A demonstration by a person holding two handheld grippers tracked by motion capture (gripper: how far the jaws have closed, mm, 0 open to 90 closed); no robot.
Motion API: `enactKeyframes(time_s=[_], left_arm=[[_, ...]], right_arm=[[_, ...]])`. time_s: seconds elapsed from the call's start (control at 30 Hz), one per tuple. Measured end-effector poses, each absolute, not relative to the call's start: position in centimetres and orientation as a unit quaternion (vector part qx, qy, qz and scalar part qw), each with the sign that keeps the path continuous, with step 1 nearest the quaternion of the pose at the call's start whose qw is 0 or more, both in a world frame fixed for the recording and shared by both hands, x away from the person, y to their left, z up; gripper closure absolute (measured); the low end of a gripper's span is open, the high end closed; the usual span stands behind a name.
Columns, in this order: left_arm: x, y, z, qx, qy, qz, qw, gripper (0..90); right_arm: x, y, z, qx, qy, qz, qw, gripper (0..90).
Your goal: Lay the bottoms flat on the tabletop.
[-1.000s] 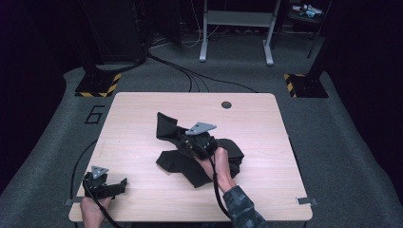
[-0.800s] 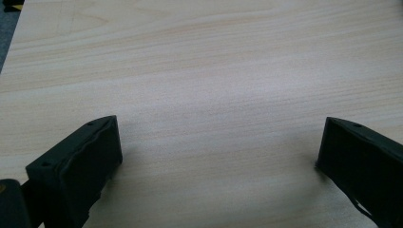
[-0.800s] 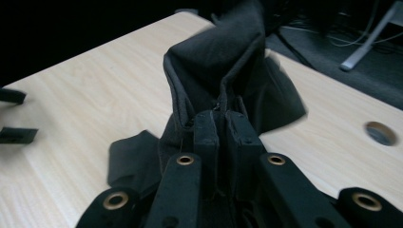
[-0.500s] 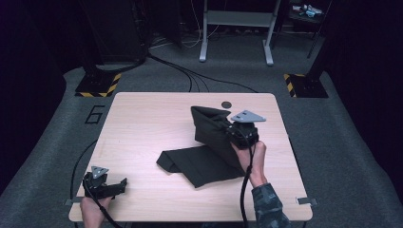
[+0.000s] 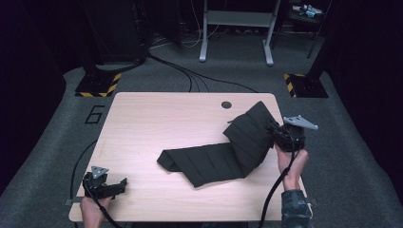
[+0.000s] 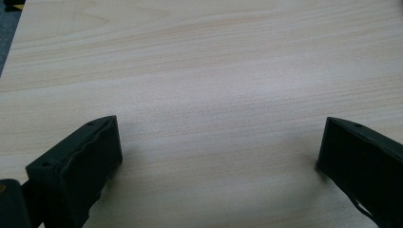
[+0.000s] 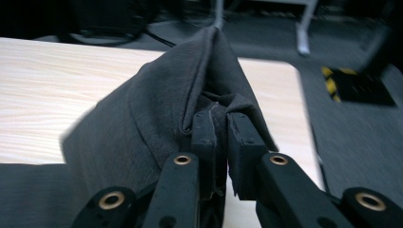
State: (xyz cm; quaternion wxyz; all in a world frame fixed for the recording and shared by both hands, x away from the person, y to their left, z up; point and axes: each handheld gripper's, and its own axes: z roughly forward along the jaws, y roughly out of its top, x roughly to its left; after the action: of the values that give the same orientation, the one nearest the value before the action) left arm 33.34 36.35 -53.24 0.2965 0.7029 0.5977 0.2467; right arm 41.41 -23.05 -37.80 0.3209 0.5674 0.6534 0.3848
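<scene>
The right tool (image 5: 279,134) is clenching an edge of the dark cloth (image 5: 223,154), its jaws pinched together on a bunched fold, as the right gripper view (image 7: 219,137) is showing plainly. Its jaws have just been easing apart very slightly, yet the fabric is sitting between the pads and looks firmly held. From that tool the cloth is running away toward the person's left and toward the near edge, its long axis lying slantwise across the table (image 5: 157,118): the held end is lifting off the wood at the far right, while the free end is lying flat near the middle.

The left tool (image 5: 107,186) is resting at the near left corner, released, jaws spread wide over bare wood (image 6: 214,137) with nothing between them. The cloth's free end is lying well apart from it, off to its right and farther from the person. Judging by this, the left hand is the nearer one for taking that loose end.

No containers are standing on the table.
</scene>
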Motion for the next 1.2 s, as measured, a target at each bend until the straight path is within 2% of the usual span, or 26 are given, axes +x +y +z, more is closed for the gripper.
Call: enactKeyframes(time_s=[0.07, 0.27, 0.4, 0.43, 0.5, 0.57, 0.67, 0.77, 0.87, 1.2], left_arm=[[33.4, 36.4, -53.2, 0.706, 0.595, 0.248, 0.294, 0.2], [33.6, 36.4, -53.1, 0.71, 0.592, 0.243, 0.295, 0.0], [33.9, 36.0, -52.4, 0.708, 0.588, 0.239, 0.311, 0.1], [34.0, 35.7, -52.1, 0.709, 0.585, 0.239, 0.313, 0.1], [34.4, 35.2, -51.7, 0.715, 0.576, 0.239, 0.315, 0.0], [34.8, 34.7, -51.5, 0.717, 0.57, 0.238, 0.322, 0.0], [35.2, 34.0, -51.1, 0.724, 0.561, 0.237, 0.324, 0.0], [35.3, 33.7, -51.1, 0.73, 0.555, 0.232, 0.324, 0.0], [35.2, 33.7, -51.2, 0.73, 0.556, 0.227, 0.327, 0.0], [34.6, 33.4, -51.0, 0.727, 0.55, 0.23, 0.34, 0.2]], right_arm=[[41.3, -24.3, -38.5, 0.586, 0.645, 0.37, 0.321, 83.1], [41.2, -27.2, -41.7, 0.623, 0.651, 0.331, 0.281, 75.7], [41.2, -28.1, -43.3, 0.625, 0.649, 0.358, 0.246, 57.0], [41.5, -28.0, -43.7, 0.619, 0.658, 0.354, 0.24, 45.0], [42.1, -27.4, -44.4, 0.614, 0.674, 0.341, 0.228, 36.9], [42.9, -26.5, -45.3, 0.61, 0.689, 0.328, 0.214, 23.5], [44.4, -25.0, -47.1, 0.607, 0.714, 0.297, 0.181, 14.8], [45.0, -23.5, -48.8, 0.601, 0.736, 0.272, 0.154, 14.9], [45.0, -22.2, -49.9, 0.59, 0.75, 0.259, 0.151, 14.3], [42.9, -17.7, -50.3, 0.576, 0.757, 0.271, 0.147, 13.7]])
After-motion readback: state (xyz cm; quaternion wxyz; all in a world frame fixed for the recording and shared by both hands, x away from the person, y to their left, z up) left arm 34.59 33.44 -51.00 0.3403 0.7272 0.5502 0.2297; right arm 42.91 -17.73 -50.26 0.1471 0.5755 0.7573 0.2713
